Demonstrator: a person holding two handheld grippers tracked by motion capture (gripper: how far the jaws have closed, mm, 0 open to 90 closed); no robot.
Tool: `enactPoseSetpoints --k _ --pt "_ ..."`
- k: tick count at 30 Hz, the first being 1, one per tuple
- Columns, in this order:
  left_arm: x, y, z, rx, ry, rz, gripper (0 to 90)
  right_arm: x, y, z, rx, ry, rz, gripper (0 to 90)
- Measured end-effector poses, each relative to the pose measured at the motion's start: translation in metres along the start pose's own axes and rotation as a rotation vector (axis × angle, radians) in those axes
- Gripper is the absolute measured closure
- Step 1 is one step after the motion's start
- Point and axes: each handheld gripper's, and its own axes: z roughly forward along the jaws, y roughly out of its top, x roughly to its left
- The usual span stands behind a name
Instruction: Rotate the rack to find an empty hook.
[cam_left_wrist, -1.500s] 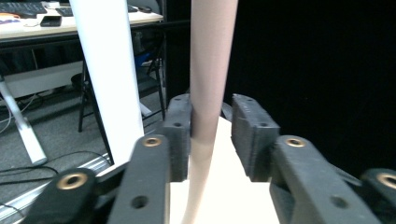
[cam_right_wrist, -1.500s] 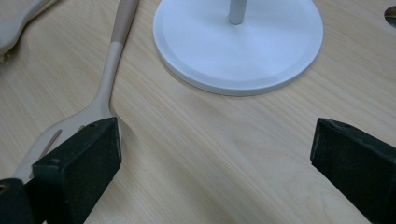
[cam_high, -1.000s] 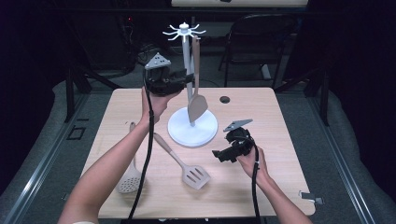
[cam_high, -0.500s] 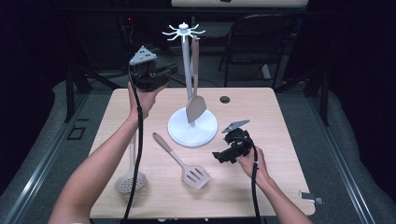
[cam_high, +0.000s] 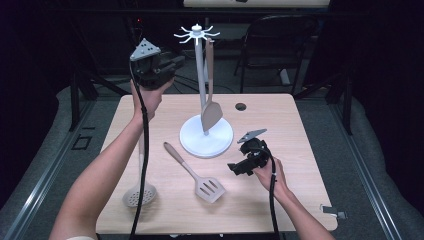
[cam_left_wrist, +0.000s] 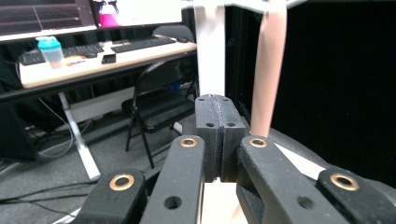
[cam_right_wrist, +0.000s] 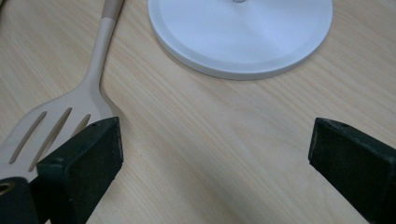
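**Left jaws shut, empty, beside hanging spatula**

Solid spatula (cam_high: 210, 95) hangs from the hook crown of the white stand (cam_high: 206, 136), center of the high view, blade just above the stand's round base. In the left gripper view its beige handle (cam_left_wrist: 268, 70) runs down just right of the stand's post (cam_left_wrist: 211, 51), behind the jaws.

Left gripper (cam_high: 162, 75) is held up in the air, upper left of the high view, near the stand's top and left of the post. Its jaws have just been closing; pads now meet flush, nothing between them (cam_left_wrist: 219, 140).

Right gripper (cam_high: 235, 167) sits low at the desk (cam_high: 300, 200), right of center, jaws wide apart and empty (cam_right_wrist: 215, 154). Its view shows bare wood between the pads, the stand base at top.

Slotted turner (cam_high: 196, 173) lies flat on the desk, lower center, head toward the right gripper; its slotted head (cam_right_wrist: 46, 130) sits by that gripper's left pad. Perforated skimmer (cam_high: 139, 192) lies lower left, partly behind the left forearm and cable.
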Motion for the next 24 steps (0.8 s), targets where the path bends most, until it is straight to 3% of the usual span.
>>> enactPoseSetpoints --k 3,7,16,24 --pt "0.002 0.006 0.0 -0.013 0.012 0.002 89.9 -0.001 -0.002 0.0 -0.003 -0.001 0.007 2.7" --pt "0.005 0.013 0.0 -0.033 -0.007 -0.027 89.9 -0.001 -0.001 -0.001 -0.007 -0.006 0.005 2.9" --pt "-0.006 0.023 -0.003 -0.056 -0.041 0.005 89.9 0.0 -0.001 -0.002 0.001 -0.011 -0.003 3.1" --pt "-0.005 0.03 -0.001 -0.055 -0.021 0.009 89.9 0.001 -0.001 -0.001 -0.004 -0.01 -0.004 3.2"
